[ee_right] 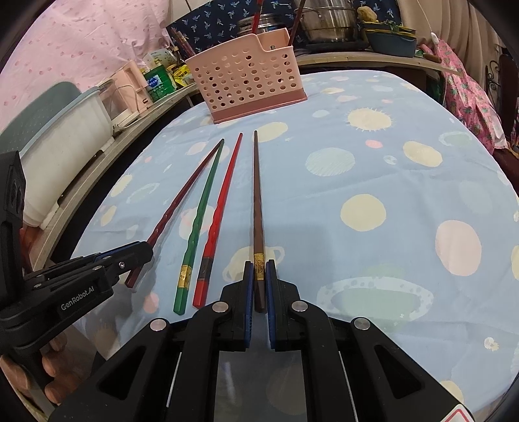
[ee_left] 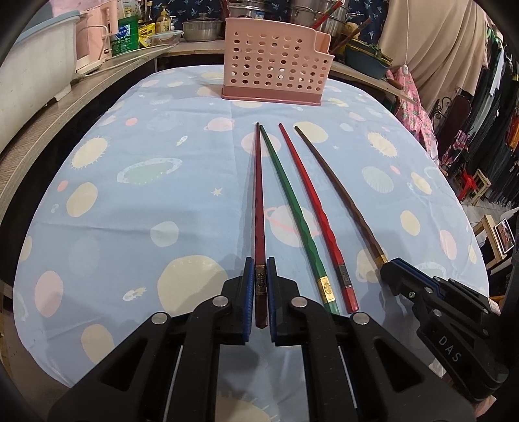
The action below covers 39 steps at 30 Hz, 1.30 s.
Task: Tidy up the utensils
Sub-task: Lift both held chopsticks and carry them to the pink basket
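Four chopsticks lie side by side on the blue planet-print cloth, tips toward a pink perforated utensil holder point(ee_left: 275, 61) at the far edge. My left gripper point(ee_left: 260, 261) is closed around the thick end of the dark red chopstick point(ee_left: 259, 194). My right gripper point(ee_right: 259, 263) is closed around the thick end of the brown chopstick point(ee_right: 257, 201). The green chopstick point(ee_left: 292, 207) and the bright red chopstick point(ee_left: 311, 207) lie between them, untouched. In the right wrist view the holder point(ee_right: 246, 81) stands upright, and the left gripper point(ee_right: 139, 251) shows at the left.
A shelf along the left holds a white tub point(ee_left: 32, 71), bottles and a pink appliance. Steel pots point(ee_left: 201, 29) and a blue bowl point(ee_left: 366, 58) stand behind the holder. Clothes hang at the right beyond the table's edge.
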{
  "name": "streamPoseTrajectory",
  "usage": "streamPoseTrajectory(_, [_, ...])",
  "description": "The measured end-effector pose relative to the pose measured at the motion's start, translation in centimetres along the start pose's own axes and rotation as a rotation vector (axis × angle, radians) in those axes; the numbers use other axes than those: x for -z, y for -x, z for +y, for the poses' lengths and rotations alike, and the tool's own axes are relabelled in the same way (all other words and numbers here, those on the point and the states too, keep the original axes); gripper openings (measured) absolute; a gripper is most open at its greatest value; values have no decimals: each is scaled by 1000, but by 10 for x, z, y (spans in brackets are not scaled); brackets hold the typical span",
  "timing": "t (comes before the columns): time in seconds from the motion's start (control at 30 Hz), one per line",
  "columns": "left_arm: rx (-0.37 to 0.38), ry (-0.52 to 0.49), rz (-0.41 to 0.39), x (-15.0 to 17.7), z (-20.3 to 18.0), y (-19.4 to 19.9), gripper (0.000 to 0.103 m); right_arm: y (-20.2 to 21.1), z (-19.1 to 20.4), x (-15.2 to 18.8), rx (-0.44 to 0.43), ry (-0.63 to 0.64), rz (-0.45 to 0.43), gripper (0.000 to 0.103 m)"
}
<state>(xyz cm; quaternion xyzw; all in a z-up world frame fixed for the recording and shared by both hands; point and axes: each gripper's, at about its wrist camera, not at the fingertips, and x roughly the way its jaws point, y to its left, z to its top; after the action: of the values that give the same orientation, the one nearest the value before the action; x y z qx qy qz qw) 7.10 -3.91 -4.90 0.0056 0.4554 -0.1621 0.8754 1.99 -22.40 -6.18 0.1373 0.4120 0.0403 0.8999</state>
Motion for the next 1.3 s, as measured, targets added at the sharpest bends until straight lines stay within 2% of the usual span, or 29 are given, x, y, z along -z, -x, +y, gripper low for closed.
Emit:
streamPoseTrajectory(0.93, [23,59,-61,-25,15,23,7,28,-6,-27,7,-13,-80,7])
streamPoseTrajectory(1.3, [24,64,-125,-55,19,43,7,60,-4,-62,-3,-12,-188,7])
